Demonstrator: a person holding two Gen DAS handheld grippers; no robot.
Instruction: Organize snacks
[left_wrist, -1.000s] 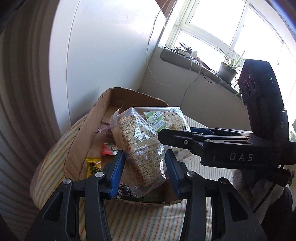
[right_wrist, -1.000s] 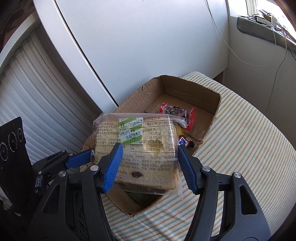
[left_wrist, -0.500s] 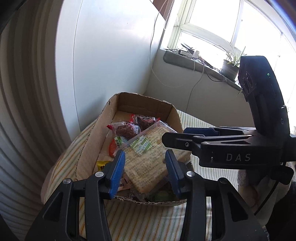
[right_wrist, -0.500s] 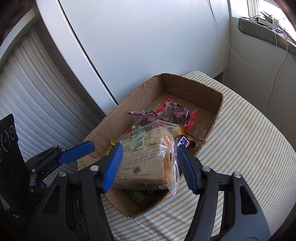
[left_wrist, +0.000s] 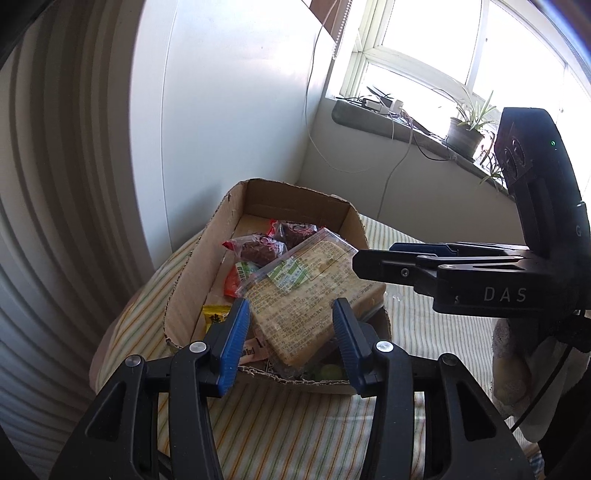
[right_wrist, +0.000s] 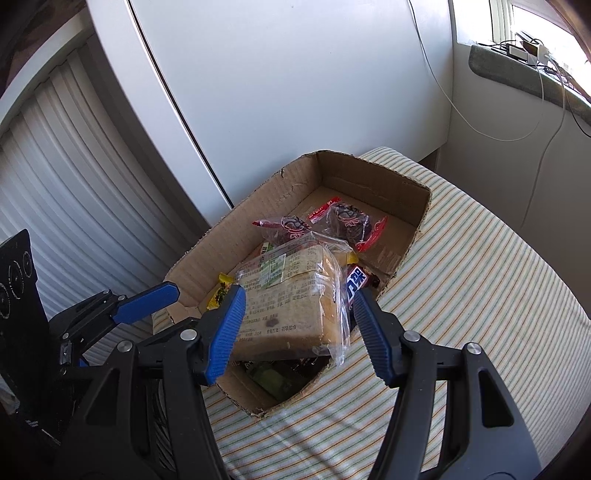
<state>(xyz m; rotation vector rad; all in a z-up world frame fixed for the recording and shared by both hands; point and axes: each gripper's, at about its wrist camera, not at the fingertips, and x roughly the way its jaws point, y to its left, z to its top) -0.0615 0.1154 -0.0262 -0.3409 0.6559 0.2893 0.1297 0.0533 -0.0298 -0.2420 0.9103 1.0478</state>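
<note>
In the left wrist view, the left gripper (left_wrist: 291, 341) is hanging over the near end of the cardboard box (left_wrist: 192, 280), and its jaws have just been opening; the bagged bread (left_wrist: 314, 291) is lying between the blue pads, but neither pad seems to be pressing on it, so I judge the bag released and resting in the box on the snacks beneath. Two dark red-wrapped snacks (left_wrist: 273, 243) are sitting further back, with a yellow packet (left_wrist: 214, 317) against the left wall. The right gripper (left_wrist: 436, 269) is reaching in from the right side, with "DAS" readable on its body. The bread's back label is showing dense printed text and a green-and-white sticker, too small to read. In the right wrist view, the right gripper (right_wrist: 299, 325) is standing about half open, framing the bagged bread (right_wrist: 288, 306), which is lying tilted across the near end of the cardboard box (right_wrist: 369, 177); the pads look clear of it. A dark bar wrapper (right_wrist: 356, 284) with white characters is peeking out beside the bread. The box is resting on a striped cloth (right_wrist: 480, 295). Several snacks are already in the box, and no loose snack is showing on the cloth, so the sorting looks well along.
</note>
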